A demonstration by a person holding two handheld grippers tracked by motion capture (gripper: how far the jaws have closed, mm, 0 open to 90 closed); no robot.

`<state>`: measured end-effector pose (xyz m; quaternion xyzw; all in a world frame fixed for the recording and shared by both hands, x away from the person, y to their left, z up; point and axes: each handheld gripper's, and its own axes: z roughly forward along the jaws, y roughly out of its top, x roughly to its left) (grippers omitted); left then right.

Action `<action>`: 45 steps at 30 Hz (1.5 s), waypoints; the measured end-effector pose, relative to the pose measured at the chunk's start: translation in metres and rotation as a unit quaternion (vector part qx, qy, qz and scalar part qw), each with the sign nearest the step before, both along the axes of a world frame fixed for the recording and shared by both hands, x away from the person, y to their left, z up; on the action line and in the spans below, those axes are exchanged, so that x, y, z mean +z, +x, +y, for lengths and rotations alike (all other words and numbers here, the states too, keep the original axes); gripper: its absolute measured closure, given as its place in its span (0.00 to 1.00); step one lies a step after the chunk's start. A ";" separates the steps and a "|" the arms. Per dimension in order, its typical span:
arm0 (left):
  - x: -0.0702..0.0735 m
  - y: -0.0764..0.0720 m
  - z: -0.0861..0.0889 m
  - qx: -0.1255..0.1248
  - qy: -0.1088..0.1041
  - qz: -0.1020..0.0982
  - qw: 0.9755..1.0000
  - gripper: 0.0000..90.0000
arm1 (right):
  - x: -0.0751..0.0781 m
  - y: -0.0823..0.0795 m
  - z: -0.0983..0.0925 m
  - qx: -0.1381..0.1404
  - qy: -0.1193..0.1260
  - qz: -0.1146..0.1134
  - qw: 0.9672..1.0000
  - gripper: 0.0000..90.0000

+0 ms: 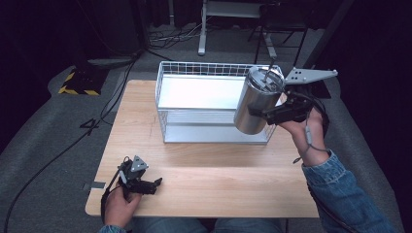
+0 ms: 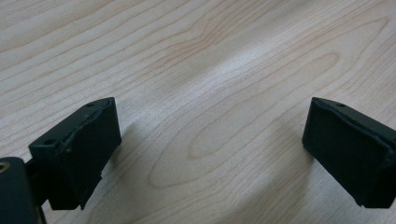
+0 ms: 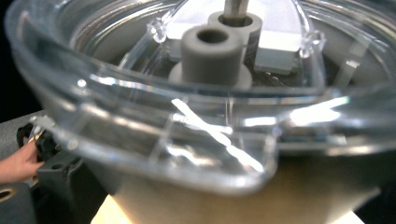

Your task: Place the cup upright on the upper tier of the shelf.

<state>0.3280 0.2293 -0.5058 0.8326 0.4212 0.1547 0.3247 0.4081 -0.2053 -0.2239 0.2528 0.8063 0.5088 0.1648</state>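
Observation:
A steel tumbler [image 1: 255, 92] with a clear lid [image 3: 187, 130], a grey spout [image 3: 212, 53] and a straw [image 3: 236, 7] hangs tilted in the air. It is over the right end of a white wire basket [image 1: 194, 68]. My right gripper [image 1: 265, 114] is shut on its side from the right. In the right gripper view the lid is very close and blurred. My left gripper [image 1: 156, 183] lies low on the wooden table [image 1: 209, 179] near the front left corner. It stands open, with bare wood between its fingers [image 2: 79, 149].
The basket stands at the back middle of the table and holds nothing that I can see. Cables [image 1: 73, 141] run over the grey floor at the left. A desk frame [image 1: 204, 29] stands beyond the table in the dark.

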 end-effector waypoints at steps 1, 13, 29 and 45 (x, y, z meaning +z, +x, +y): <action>0.000 0.000 0.000 0.001 -0.001 0.001 1.000 0.05 | 0.002 0.003 0.002 -0.001 0.000 -0.002 1.000 0.04; 0.000 0.001 0.000 0.006 -0.003 0.000 1.000 0.05 | 0.014 0.048 0.028 -0.021 0.005 -0.008 1.000 0.04; 0.000 0.005 -0.001 0.013 -0.003 -0.001 1.000 0.05 | 0.020 0.088 0.063 -0.040 -0.003 -0.034 0.999 0.04; 0.000 0.005 -0.001 0.012 -0.002 -0.001 1.000 0.05 | 0.000 0.126 0.081 -0.059 0.007 -0.014 0.998 0.04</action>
